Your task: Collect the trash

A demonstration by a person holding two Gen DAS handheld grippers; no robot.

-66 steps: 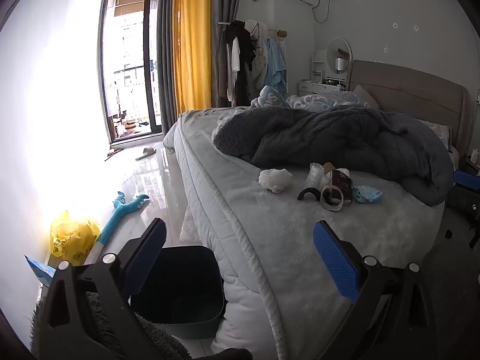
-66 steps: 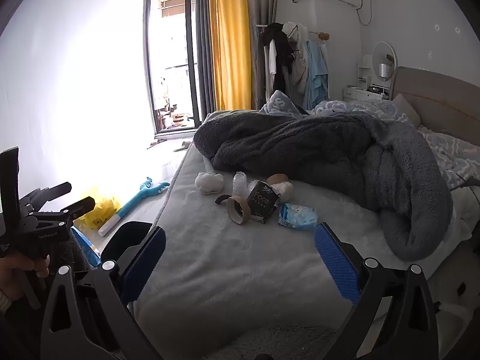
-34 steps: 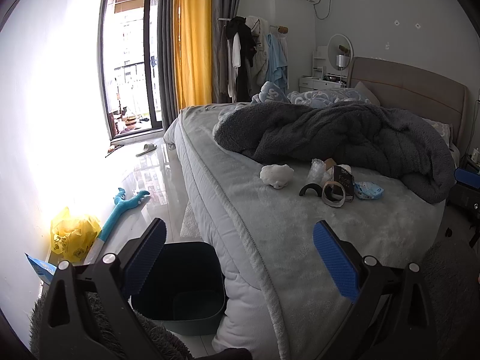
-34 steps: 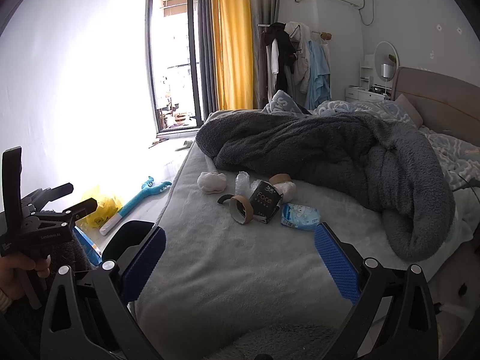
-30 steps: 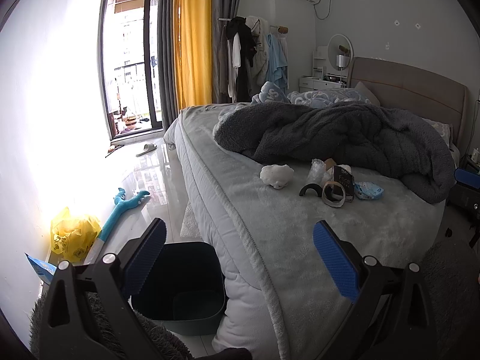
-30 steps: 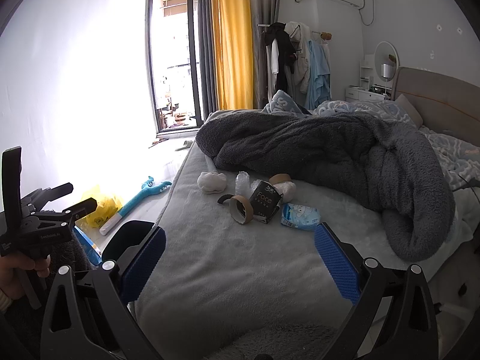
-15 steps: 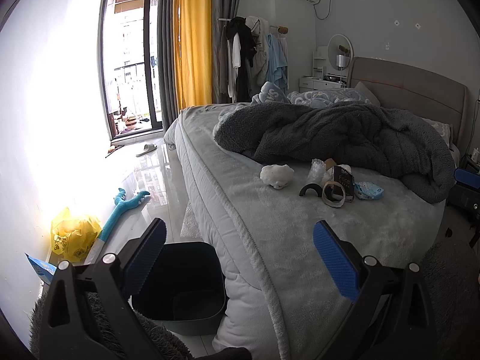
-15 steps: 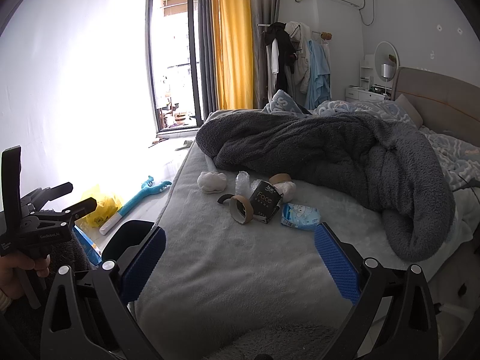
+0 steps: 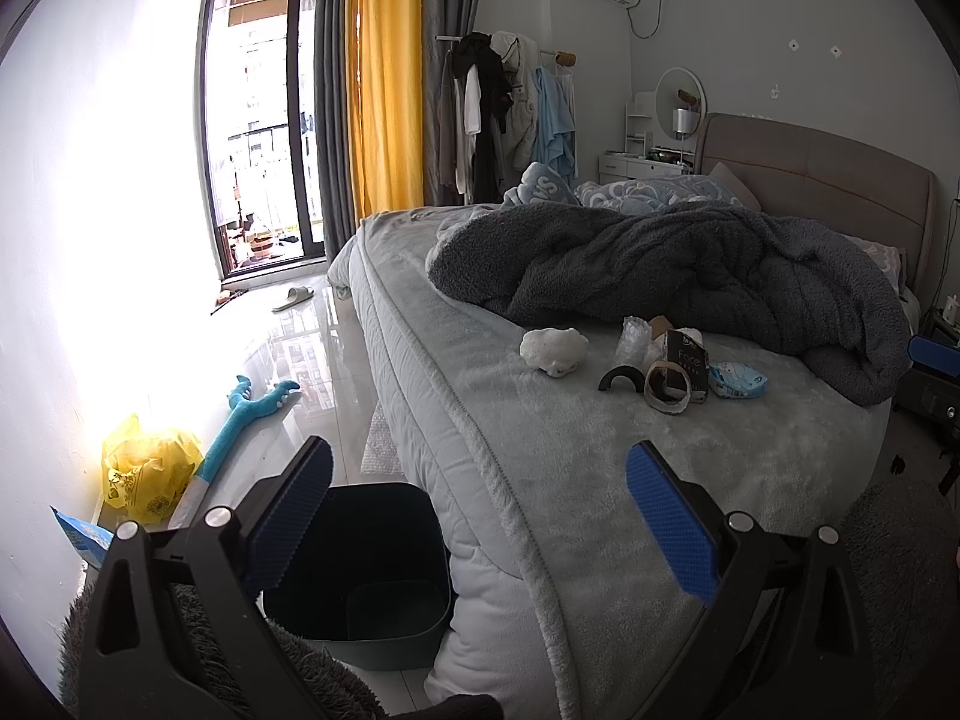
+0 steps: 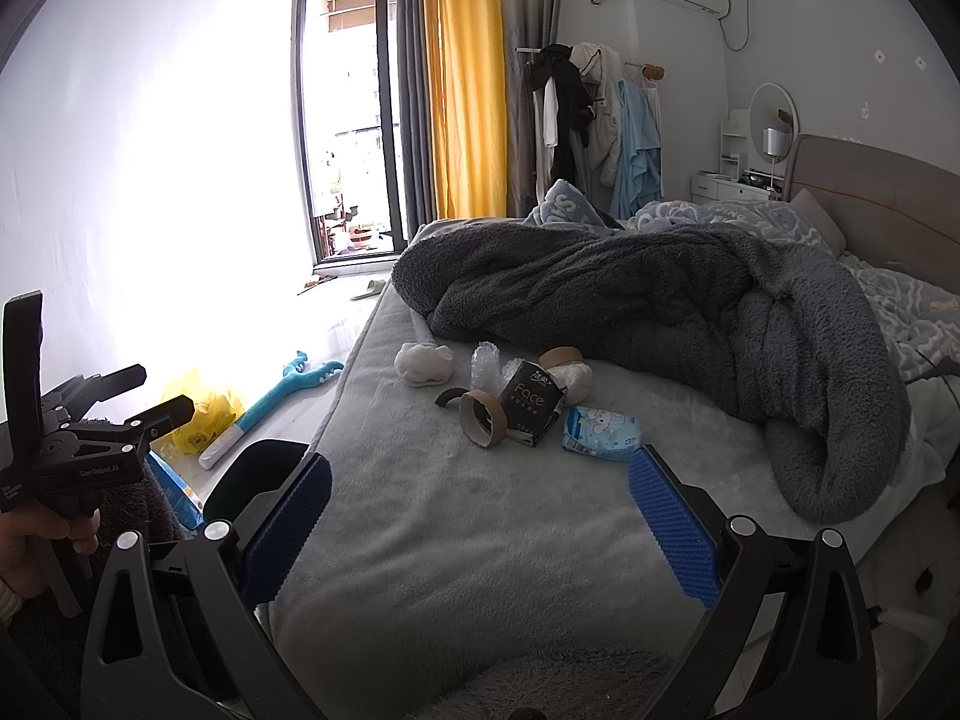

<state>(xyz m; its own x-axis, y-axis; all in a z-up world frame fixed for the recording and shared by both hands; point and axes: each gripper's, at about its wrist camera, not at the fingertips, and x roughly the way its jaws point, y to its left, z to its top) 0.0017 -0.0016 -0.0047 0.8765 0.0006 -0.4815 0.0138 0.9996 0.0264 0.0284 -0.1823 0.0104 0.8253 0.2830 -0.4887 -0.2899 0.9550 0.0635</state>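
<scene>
A cluster of trash lies on the grey plush bed cover just in front of a rumpled dark grey fleece blanket: a crumpled white tissue wad, a clear crinkled plastic wrapper, a black curved plastic piece, a brown cardboard tape core, a black carton printed "Face" leaning against the core, a second brown cardboard roll behind it, and a light blue cartoon-printed tissue pack. The items sit close together, several touching.

On the floor beside the bed stands a dark teal plastic waste bin, with a yellow plastic bag and a blue long-handled plush toy near the white wall.

The left gripper hovers above the bed's edge and the bin, its blue-padded jaws spread wide and empty. The right gripper hangs over the cover short of the trash, jaws likewise spread and holding nothing. The left gripper's body reads "GenRobot.AI" in the right wrist view.
</scene>
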